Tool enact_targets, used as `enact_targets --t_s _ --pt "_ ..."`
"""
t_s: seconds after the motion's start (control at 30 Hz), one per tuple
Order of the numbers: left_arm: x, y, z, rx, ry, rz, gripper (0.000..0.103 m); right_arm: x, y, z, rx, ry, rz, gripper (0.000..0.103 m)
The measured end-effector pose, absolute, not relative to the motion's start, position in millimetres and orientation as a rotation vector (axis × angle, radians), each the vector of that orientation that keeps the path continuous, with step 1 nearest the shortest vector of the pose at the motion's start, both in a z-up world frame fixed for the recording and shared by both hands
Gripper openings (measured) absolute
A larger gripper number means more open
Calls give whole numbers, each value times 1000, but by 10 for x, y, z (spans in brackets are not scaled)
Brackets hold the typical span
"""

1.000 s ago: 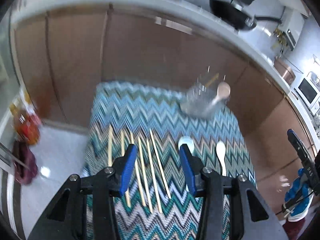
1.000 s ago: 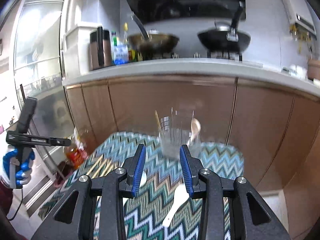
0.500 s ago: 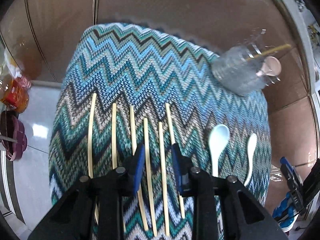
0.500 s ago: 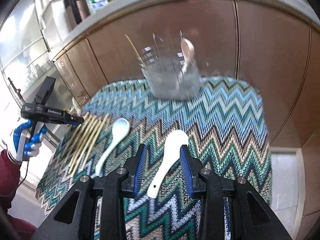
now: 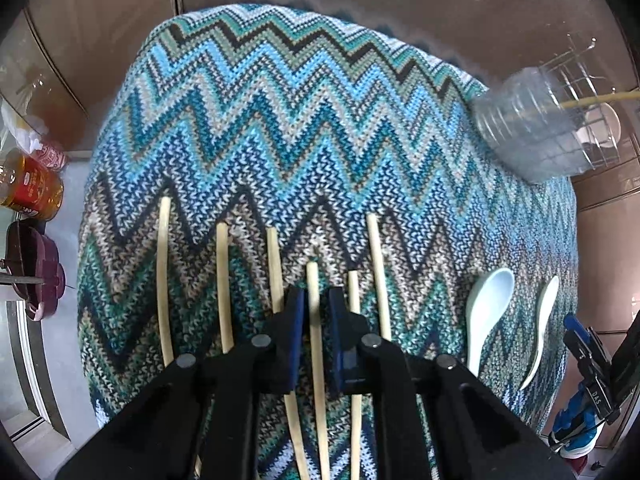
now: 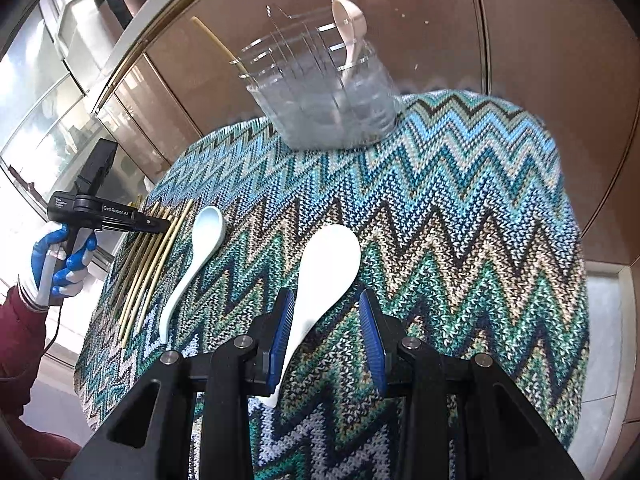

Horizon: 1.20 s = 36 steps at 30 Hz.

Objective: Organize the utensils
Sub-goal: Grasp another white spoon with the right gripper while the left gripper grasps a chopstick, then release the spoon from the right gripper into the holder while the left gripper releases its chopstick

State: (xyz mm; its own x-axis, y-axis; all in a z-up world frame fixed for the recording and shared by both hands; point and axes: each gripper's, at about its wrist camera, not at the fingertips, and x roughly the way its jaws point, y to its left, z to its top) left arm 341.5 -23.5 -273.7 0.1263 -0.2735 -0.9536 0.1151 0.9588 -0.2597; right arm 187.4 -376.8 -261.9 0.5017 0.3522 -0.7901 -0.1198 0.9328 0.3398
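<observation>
Chopsticks lie in a row of six on the zigzag knit cloth, roughly parallel, at its left side. Left gripper is down on the row, jaws nearly closed around the fourth chopstick; cannot tell if the pads actually pinch it. Right of the row, well apart, two white spoons: left spoon and right spoon, handles toward the camera.

Right gripper sits low over the right spoon, jaws wide open, handle passing between the pads close to the left one; contact unclear. Left spoon lies just beyond the chopstick row in this view.

Farther back, clear holder stands at the cloth's far edge, right of center, holding one chopstick and a spoon.

Bare cloth fills the middle between utensils and holder. Cloth drops off on all sides. Brown cabinet doors run close behind the far edge; tiled floor shows to the right. On the floor left: red-labelled jar and dark purple object.
</observation>
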Motion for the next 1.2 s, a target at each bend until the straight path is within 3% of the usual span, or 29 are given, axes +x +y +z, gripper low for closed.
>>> enact_targets --t_s 0.47,0.57,0.7,0.83,1.0,1.2 --pt "3452 -266 -2777 -130 1435 -293 10 2498 -3847 -2847 265 1113 377 32" --pt "3471 -282 -2782 -123 1439 -293 8 2628 -3845 -2895 258 1143 412 28" --pt "3493 -268 -2791 -134 1442 -283 5 2726 -3815 -2938 242 1169 480 9" --pt "3455 -232 -2777 -154 1432 -270 5 2727 -3733 -2921 194 1165 513 5" --pt "3299 -167 -2611 -201 1372 -283 5 2514 -3661 -2706 144 1098 497 5" --pt "3000 -93 -2019 -185 1210 -314 5 2102 -3629 -2191 69 967 434 5"
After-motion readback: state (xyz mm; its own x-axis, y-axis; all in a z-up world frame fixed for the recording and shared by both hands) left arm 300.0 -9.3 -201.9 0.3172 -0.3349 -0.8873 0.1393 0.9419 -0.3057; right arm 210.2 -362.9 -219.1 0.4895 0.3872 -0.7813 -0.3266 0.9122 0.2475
